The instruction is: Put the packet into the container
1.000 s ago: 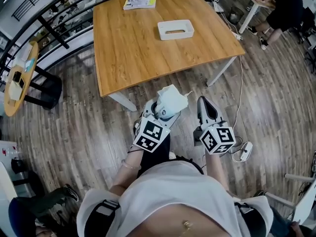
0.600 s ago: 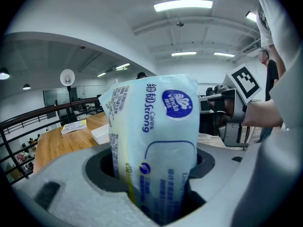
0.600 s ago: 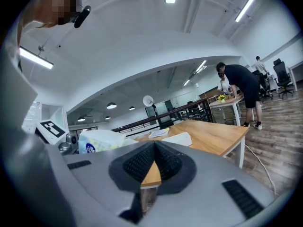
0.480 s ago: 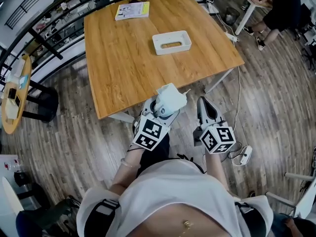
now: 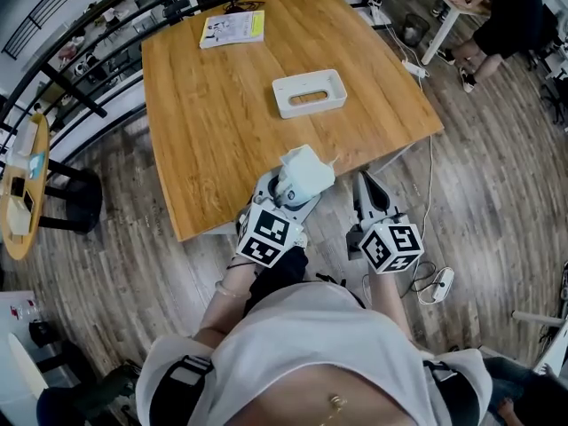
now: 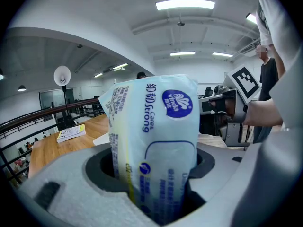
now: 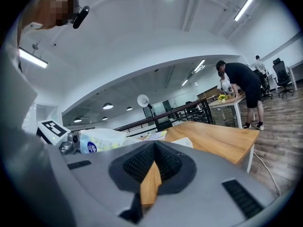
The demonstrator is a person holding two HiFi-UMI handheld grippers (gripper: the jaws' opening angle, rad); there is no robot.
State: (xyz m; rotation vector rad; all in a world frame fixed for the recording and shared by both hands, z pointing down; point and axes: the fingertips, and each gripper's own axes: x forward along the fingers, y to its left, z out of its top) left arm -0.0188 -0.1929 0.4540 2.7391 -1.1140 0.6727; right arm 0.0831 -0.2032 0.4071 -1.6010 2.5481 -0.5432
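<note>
A white and pale blue tissue packet (image 5: pixel 306 170) stands upright between the jaws of my left gripper (image 5: pixel 297 185), which is shut on it. In the left gripper view the packet (image 6: pixel 156 141) fills the middle and the jaws press its lower part. It hangs over the front edge of the wooden table (image 5: pixel 204 122). The white rectangular container (image 5: pixel 309 93) lies open-topped near the table's middle, well beyond both grippers. My right gripper (image 5: pixel 366 185) is beside the left one, just off the table's front edge, shut with nothing in it (image 7: pixel 151 169). A corner of the container (image 7: pixel 182 142) shows past it.
A booklet (image 5: pixel 232 28) lies at the table's far left corner. A person (image 5: pixel 506 16) stands at another table at the back right. A small round table (image 5: pixel 22 185) and a black railing are at the left. A cable and a white device (image 5: pixel 441 284) lie on the floor at the right.
Both grippers have moved forward to the table together with the person. The packet, earlier over the floor short of the table, is now over the table's front edge. The grip is unchanged.
</note>
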